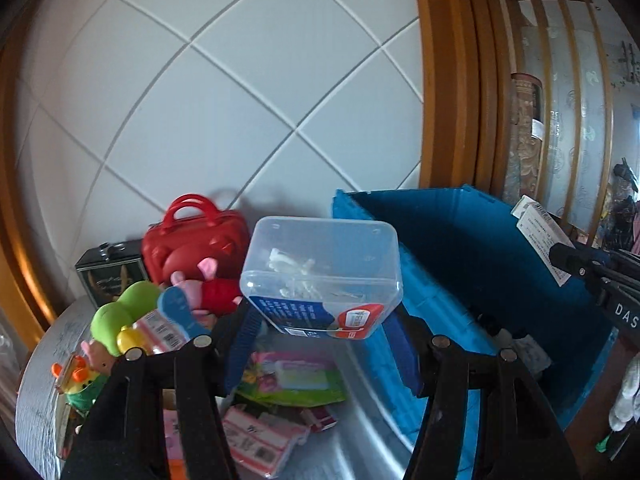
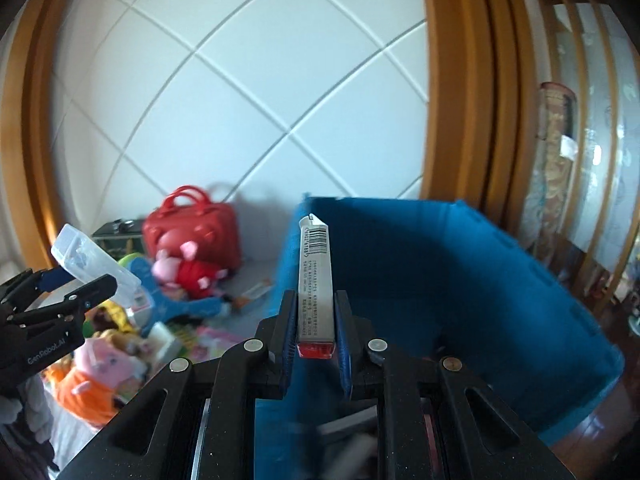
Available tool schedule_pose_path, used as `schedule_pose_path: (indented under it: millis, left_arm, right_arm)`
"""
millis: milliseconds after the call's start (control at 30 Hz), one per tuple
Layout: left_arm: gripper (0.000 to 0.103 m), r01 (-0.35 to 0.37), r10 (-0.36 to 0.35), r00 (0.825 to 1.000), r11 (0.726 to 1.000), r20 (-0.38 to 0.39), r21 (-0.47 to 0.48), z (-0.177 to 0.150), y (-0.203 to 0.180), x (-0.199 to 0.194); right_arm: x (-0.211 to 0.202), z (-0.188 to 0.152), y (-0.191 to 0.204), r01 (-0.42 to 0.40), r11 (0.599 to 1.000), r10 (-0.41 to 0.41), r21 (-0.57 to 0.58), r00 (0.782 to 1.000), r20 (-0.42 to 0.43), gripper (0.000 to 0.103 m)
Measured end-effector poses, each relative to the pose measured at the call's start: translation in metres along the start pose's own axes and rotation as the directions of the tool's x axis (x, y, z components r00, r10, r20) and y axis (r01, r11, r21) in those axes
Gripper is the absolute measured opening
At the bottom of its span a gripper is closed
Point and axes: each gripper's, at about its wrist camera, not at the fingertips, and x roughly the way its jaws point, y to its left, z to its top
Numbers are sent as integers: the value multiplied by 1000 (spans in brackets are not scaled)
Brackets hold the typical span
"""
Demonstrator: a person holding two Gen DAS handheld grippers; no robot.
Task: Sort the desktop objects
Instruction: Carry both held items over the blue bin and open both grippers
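Note:
My left gripper (image 1: 324, 320) is shut on a clear plastic box (image 1: 320, 276) with a blue and red label, lifted above the grey table (image 1: 360, 440). The same clear box (image 2: 96, 268) and left gripper (image 2: 84, 280) show at the left of the right wrist view. My right gripper (image 2: 316, 308) is shut on a long narrow white carton (image 2: 315, 276) with a barcode and a red end. It points toward the big blue crate (image 2: 460, 280). That carton (image 1: 540, 240) and the right gripper (image 1: 560, 258) appear at the right, over the blue crate (image 1: 460, 260).
The table holds a red toy handbag (image 1: 192, 236), a dark box (image 1: 108, 276), pink plush pigs (image 1: 208, 288), green toys (image 1: 120, 316) and flat packets (image 1: 292, 376). A white panelled wall (image 1: 240, 100) stands behind, with a wooden frame (image 1: 448, 80) at the right.

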Motion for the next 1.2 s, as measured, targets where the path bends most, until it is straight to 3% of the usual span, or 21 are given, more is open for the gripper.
schedule_pose_path:
  millis: [100, 267, 467, 533, 700, 933, 1000, 1033, 1100, 1200]
  left_arm:
    - [59, 38, -38, 999, 999, -21, 11, 22, -55, 23]
    - [59, 71, -63, 989, 996, -136, 51, 45, -129, 65]
    - [60, 82, -49, 954, 992, -295, 98, 38, -197, 110]
    - [60, 107, -69, 939, 989, -336, 98, 36, -212, 119]
    - [63, 110, -63, 926, 988, -372, 107, 31, -230, 126]
    - [65, 117, -74, 929, 989, -363, 96, 28, -228, 124]
    - [66, 120, -82, 932, 989, -354, 85, 28, -225, 119]
    - [66, 122, -87, 933, 989, -348, 80, 29, -223, 116]
    - [66, 128, -98, 939, 989, -330, 69, 32, -217, 106]
    - [74, 132, -110, 952, 990, -284, 58, 36, -205, 87]
  right_arm:
    - [14, 3, -47, 59, 998, -59, -8, 998, -23, 18]
    - [49, -2, -113, 142, 990, -143, -17, 982, -126, 18]
    - [85, -11, -155, 150, 988, -150, -22, 951, -269, 18]
    - [89, -13, -162, 159, 986, -166, -48, 941, -294, 18]
    - [99, -18, -174, 176, 979, -202, -107, 919, -338, 18]
    - [101, -20, -177, 185, 975, -218, -125, 911, -351, 19]
    - [100, -20, -177, 199, 972, -231, -126, 910, -343, 34]
    - [99, -19, -177, 203, 971, -234, -125, 911, -340, 54]
    - [92, -18, -174, 217, 968, -246, -126, 918, -311, 82]
    - [77, -13, -166, 213, 971, -234, -107, 934, -271, 86]
